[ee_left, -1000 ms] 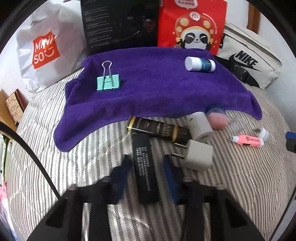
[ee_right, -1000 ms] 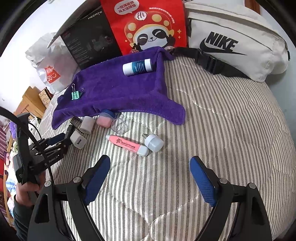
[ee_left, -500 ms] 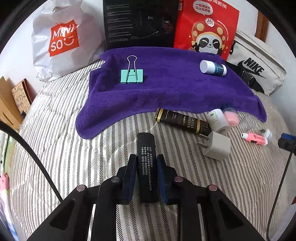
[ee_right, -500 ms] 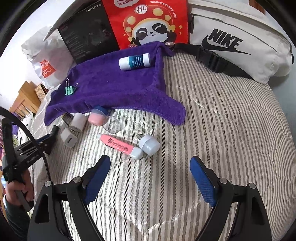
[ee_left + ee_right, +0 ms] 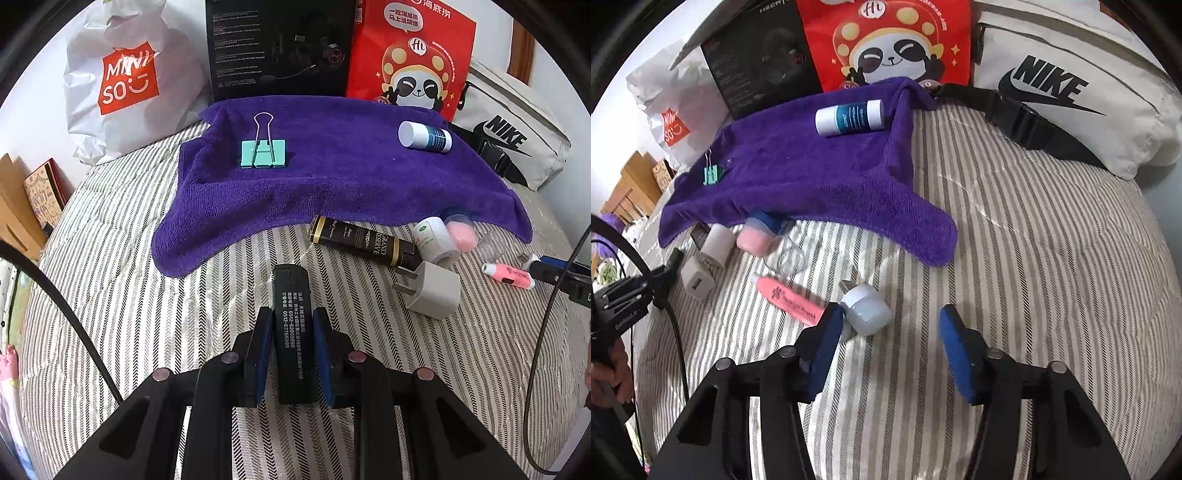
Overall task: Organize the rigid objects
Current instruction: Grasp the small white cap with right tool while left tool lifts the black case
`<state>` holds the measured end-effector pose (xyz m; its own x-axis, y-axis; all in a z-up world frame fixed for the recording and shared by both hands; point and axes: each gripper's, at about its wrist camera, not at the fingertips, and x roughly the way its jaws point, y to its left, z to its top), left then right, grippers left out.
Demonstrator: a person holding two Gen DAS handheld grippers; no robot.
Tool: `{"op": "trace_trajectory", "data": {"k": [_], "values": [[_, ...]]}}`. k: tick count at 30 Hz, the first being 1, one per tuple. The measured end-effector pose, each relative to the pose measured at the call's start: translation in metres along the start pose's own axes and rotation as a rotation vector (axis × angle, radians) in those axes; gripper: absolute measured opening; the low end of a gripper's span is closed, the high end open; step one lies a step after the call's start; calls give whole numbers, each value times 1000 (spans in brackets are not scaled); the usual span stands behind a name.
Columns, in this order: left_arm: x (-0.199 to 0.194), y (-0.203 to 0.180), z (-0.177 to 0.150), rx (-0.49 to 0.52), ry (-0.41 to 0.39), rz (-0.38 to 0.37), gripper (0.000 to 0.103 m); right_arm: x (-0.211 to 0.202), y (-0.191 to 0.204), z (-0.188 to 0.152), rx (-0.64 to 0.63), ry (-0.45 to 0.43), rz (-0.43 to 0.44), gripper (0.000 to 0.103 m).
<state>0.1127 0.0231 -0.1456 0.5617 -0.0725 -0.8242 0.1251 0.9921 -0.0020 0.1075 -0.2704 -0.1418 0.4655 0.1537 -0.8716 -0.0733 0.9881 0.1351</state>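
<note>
Left gripper (image 5: 291,350) clamps the stiff, light black lighter (image 5: 293,325) mid-body; right gripper (image 5: 890,332) closing, empty, beside the probably slippery white cap (image 5: 868,308).

At your twelve o'clock a black box (image 5: 280,48) stands against the wall, with a red panda bag (image 5: 410,55) just beside it at one o'clock. A white Miniso bag (image 5: 125,81) slumps at eleven, and a cream Nike pouch (image 5: 1071,92) lies at two on the striped bed (image 5: 1052,258).
</note>
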Motion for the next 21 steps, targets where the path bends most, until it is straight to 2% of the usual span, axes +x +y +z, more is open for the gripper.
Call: {"op": "trace_trajectory", "data": {"k": [4,9,12,14,21], "values": [[0,1,0,-7,2,-7,22,7,2,3,-24,-20,-18,41],[0,0,-1,-3,-4,-5,22,9,14,-2,-112,-44,-88,38],[0,1,-1,-6,-6,-4,22,7,11,-5,-102,-58,-83,34],[0,0,0,-1,-6,-4,22,6,9,-5,-106,-51,-80,23],[0,2,0,-8,-2,-15,22,6,10,-3,-120,-33,-85,24]]}}
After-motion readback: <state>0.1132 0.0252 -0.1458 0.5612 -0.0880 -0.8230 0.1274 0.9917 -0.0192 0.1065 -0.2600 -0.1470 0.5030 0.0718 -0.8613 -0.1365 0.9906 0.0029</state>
